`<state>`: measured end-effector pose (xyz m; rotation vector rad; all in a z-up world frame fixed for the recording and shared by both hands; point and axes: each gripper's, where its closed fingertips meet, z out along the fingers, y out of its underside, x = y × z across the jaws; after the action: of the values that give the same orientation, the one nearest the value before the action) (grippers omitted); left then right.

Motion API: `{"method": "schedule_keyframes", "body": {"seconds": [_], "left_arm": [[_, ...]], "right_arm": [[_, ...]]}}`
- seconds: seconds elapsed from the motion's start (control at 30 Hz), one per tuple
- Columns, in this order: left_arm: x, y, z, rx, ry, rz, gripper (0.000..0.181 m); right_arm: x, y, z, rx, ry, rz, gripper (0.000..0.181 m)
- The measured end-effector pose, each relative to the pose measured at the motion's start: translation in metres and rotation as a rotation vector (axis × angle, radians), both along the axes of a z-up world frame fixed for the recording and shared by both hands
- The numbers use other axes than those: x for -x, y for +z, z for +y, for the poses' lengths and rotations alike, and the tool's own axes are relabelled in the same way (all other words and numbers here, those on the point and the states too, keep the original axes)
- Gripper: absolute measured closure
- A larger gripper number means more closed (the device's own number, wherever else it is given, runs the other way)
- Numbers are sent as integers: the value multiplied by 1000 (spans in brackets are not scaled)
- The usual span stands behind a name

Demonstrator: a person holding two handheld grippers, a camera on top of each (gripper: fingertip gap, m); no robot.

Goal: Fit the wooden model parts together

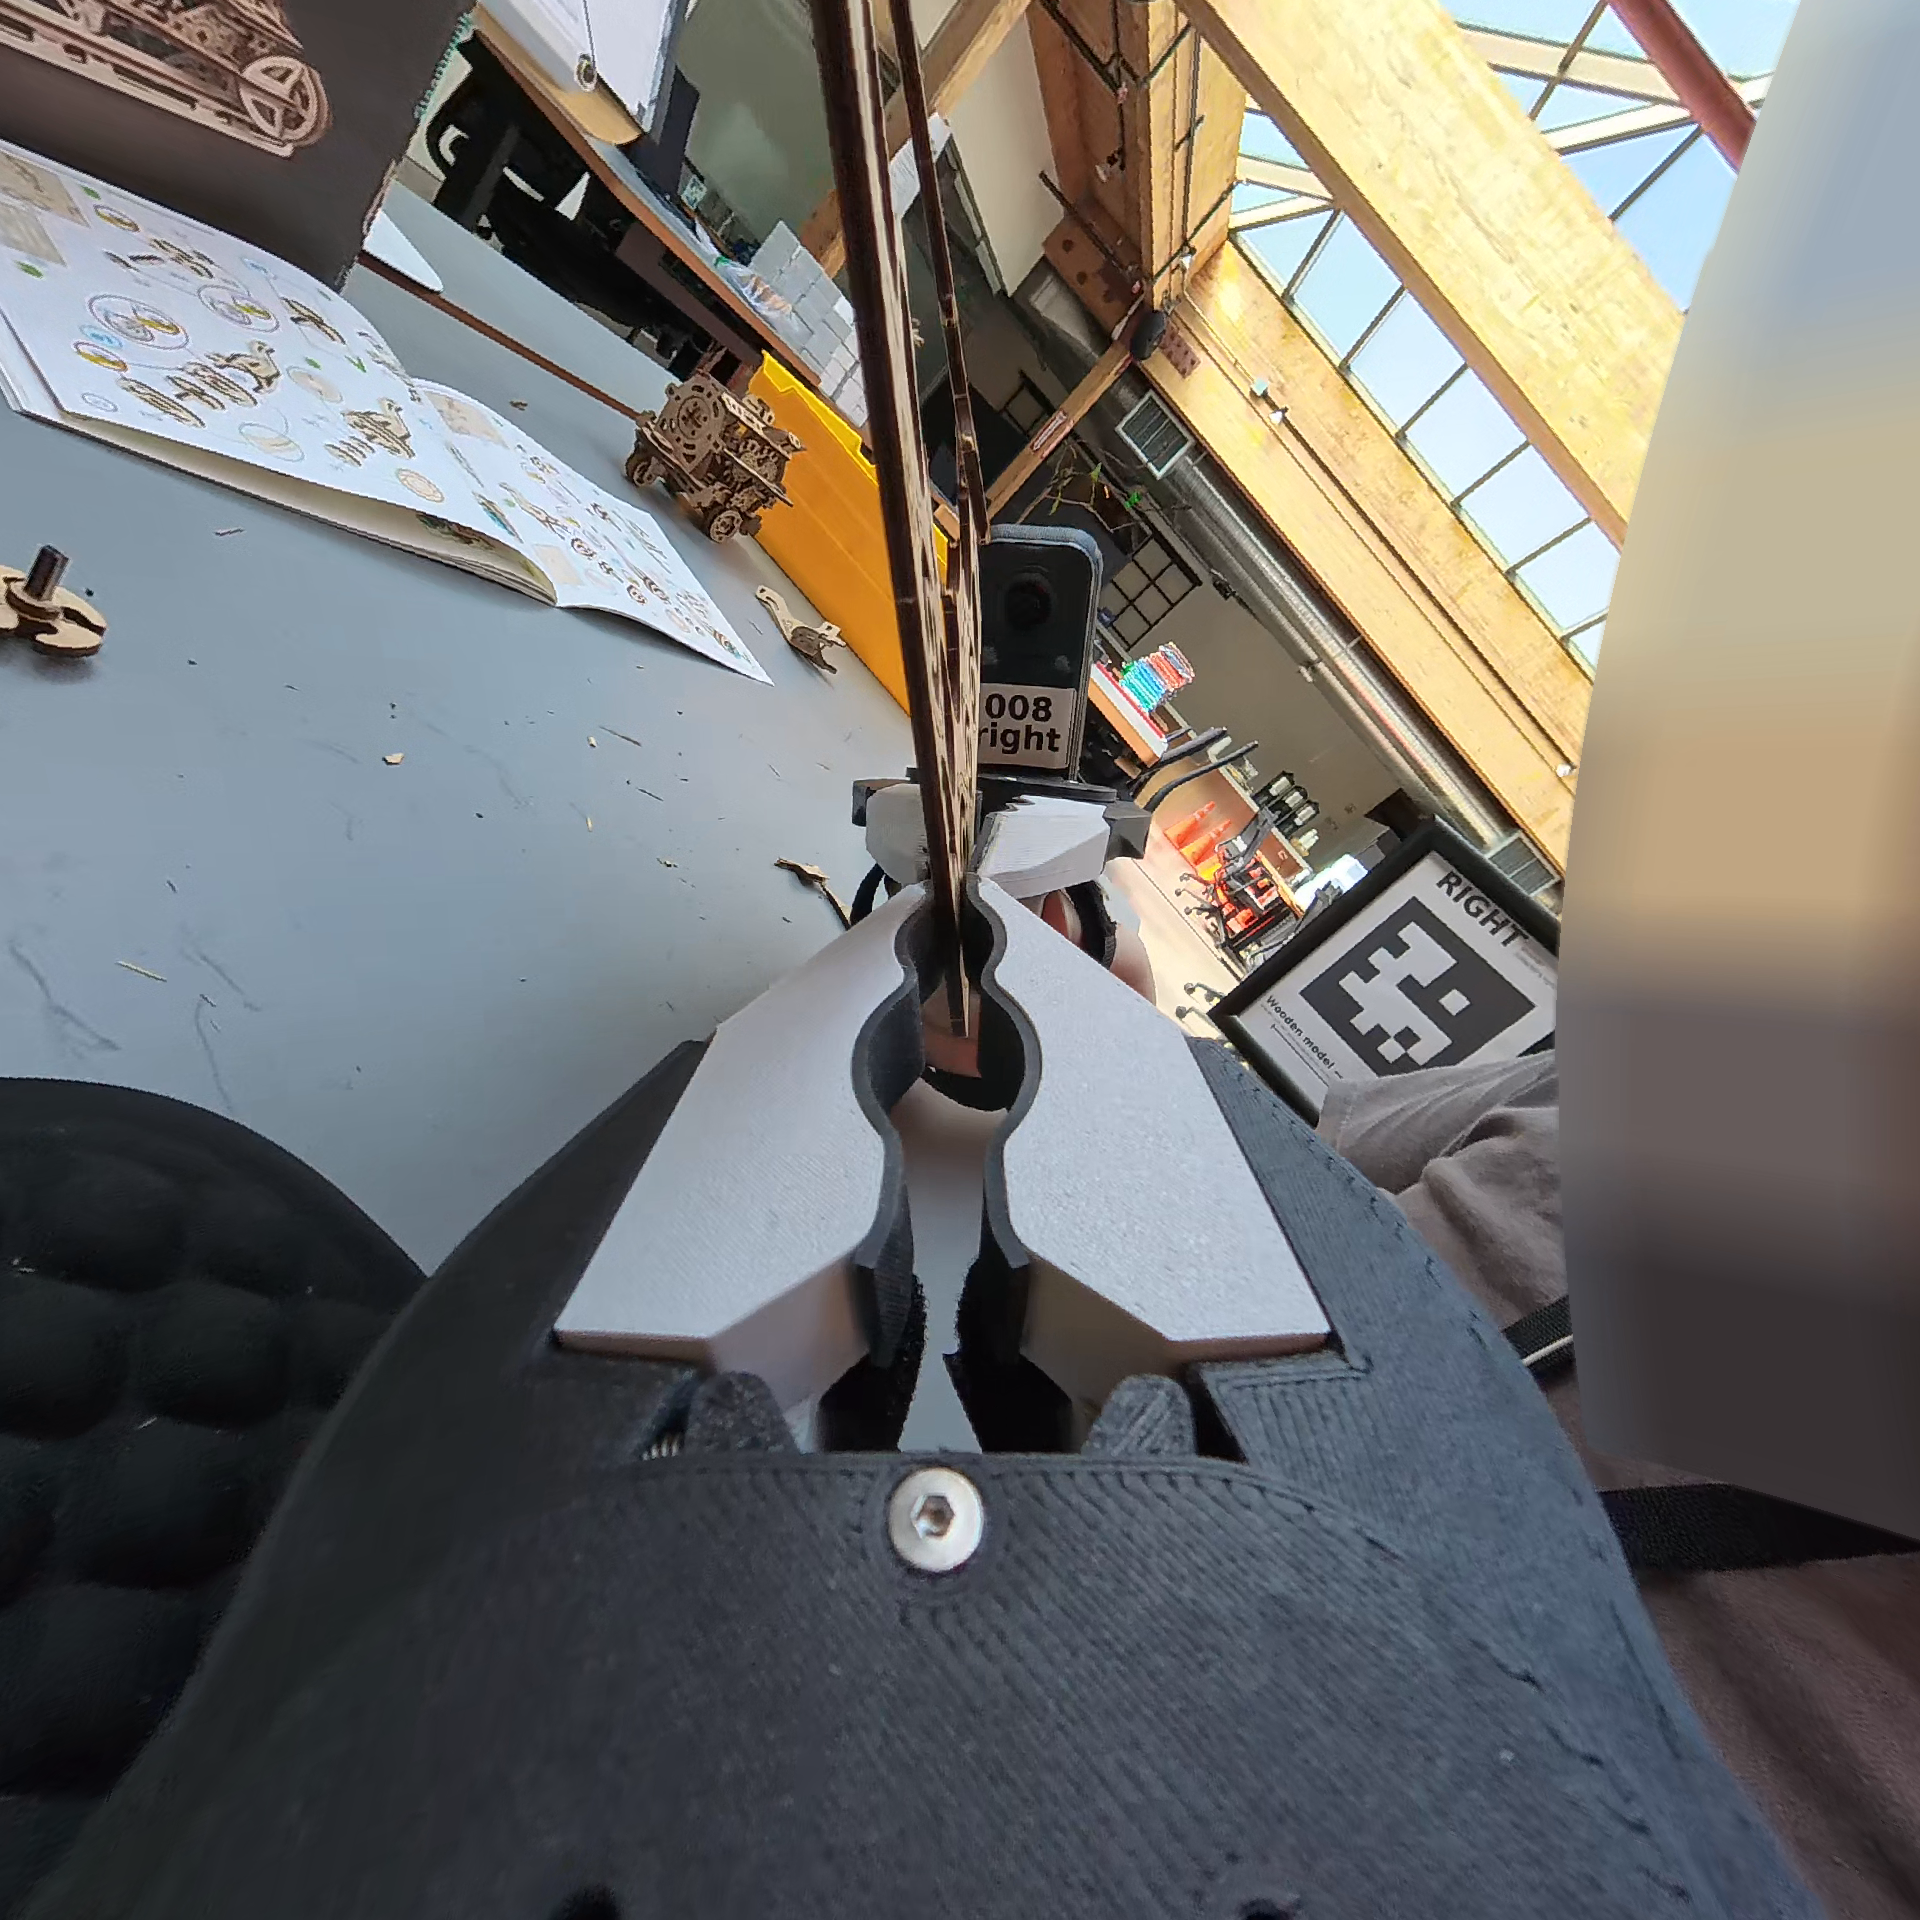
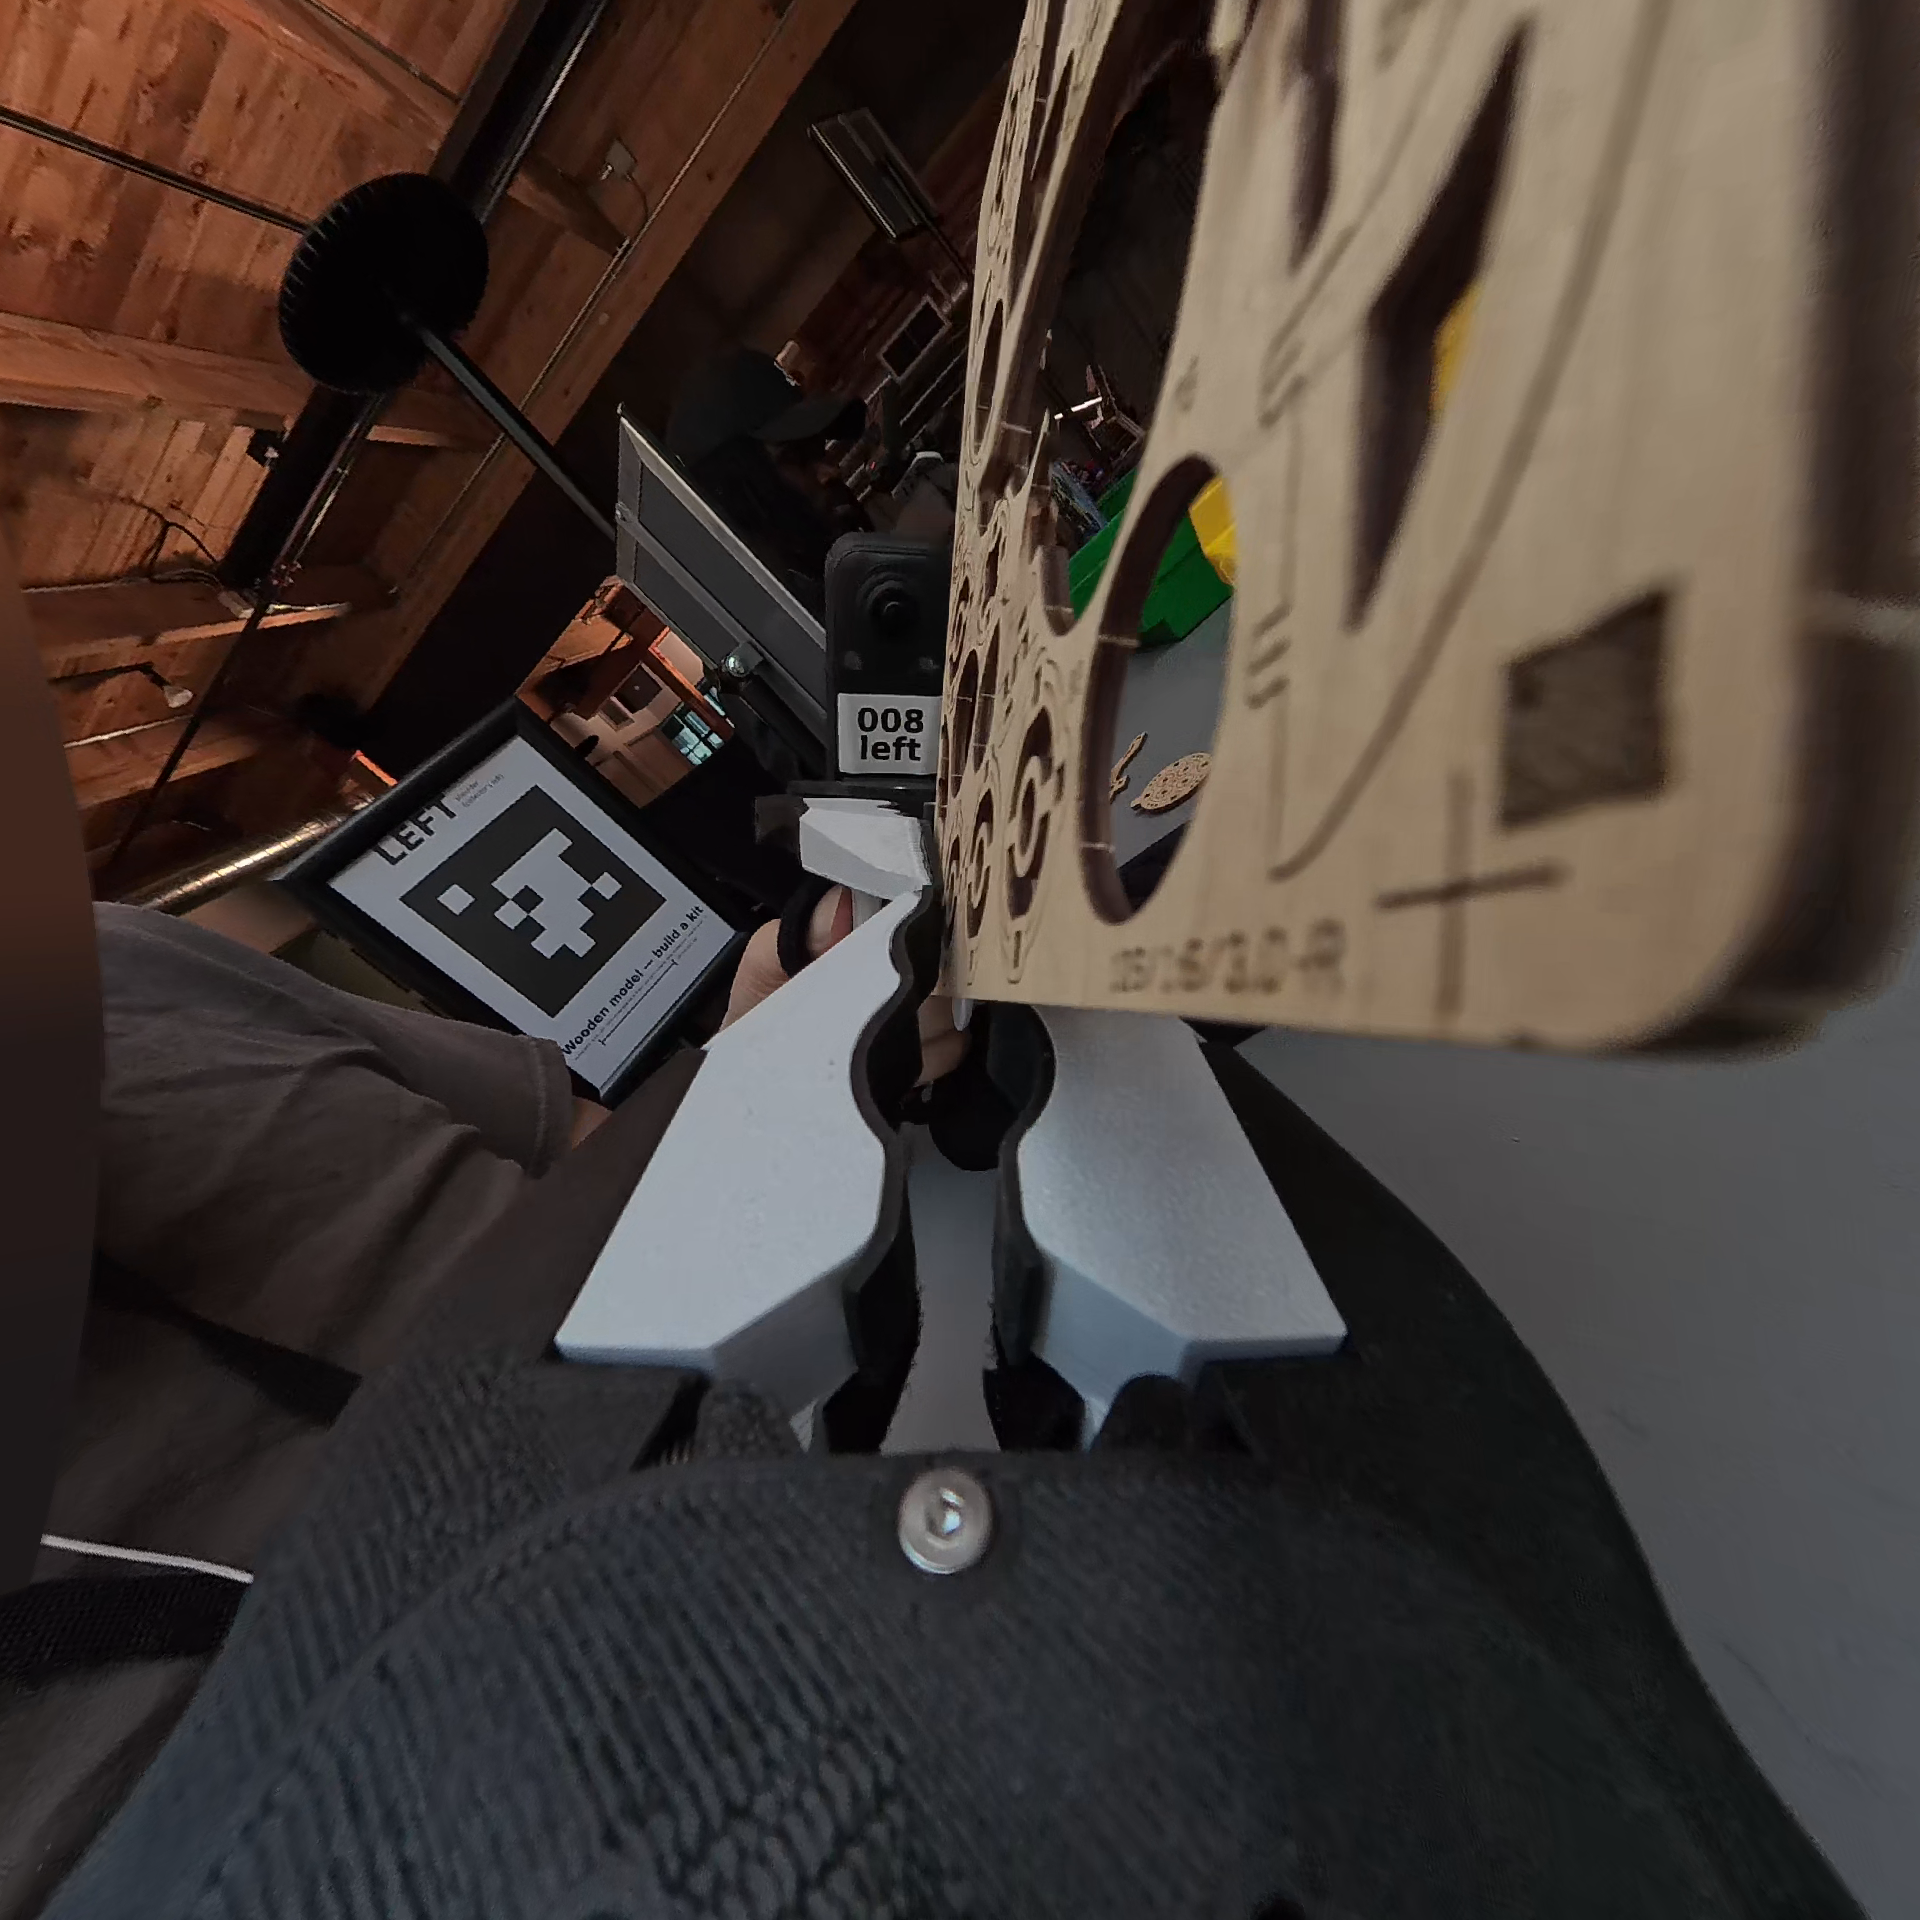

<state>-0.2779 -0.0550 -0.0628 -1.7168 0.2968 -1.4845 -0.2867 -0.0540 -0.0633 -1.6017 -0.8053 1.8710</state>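
Two thin laser-cut wooden sheets (image 1: 914, 416) stand edge-on above the grey table (image 1: 416, 883). In the right wrist view the near sheet (image 2: 1558, 520) shows its face, with several cut-out holes and engraved parts. My left gripper (image 1: 951, 920) is shut on the sheets' lower edge. My right gripper (image 1: 961, 836) faces it from the far side and is shut on the same edge. In the right wrist view my right gripper (image 2: 940, 935) pinches the sheet; its right finger is hidden behind the wood. The left gripper (image 2: 920, 847) shows just beyond.
An open instruction booklet (image 1: 312, 395), a partly built wooden model (image 1: 717, 457), a yellow bin (image 1: 831, 520) and loose wooden pieces (image 1: 47, 613) lie on the table. A black cushion (image 1: 156, 1351) sits near left. A framed marker sign (image 1: 1403, 987) stands right. A wooden disc (image 2: 1169, 784) lies beyond the sheet. Left and right tips are no more than a few centimetres apart.
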Motion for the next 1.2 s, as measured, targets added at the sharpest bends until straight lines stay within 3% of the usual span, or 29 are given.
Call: {"method": "schedule_keyframes", "body": {"seconds": [0.4,1.2], "left_arm": [[-1,7,-3,-25,-27,-13,177],[-2,-6,-3,11,16,76,181]], "right_arm": [[-1,6,-2,77,29,63,180],[-1,-4,-1,11,-4,19,178]]}}
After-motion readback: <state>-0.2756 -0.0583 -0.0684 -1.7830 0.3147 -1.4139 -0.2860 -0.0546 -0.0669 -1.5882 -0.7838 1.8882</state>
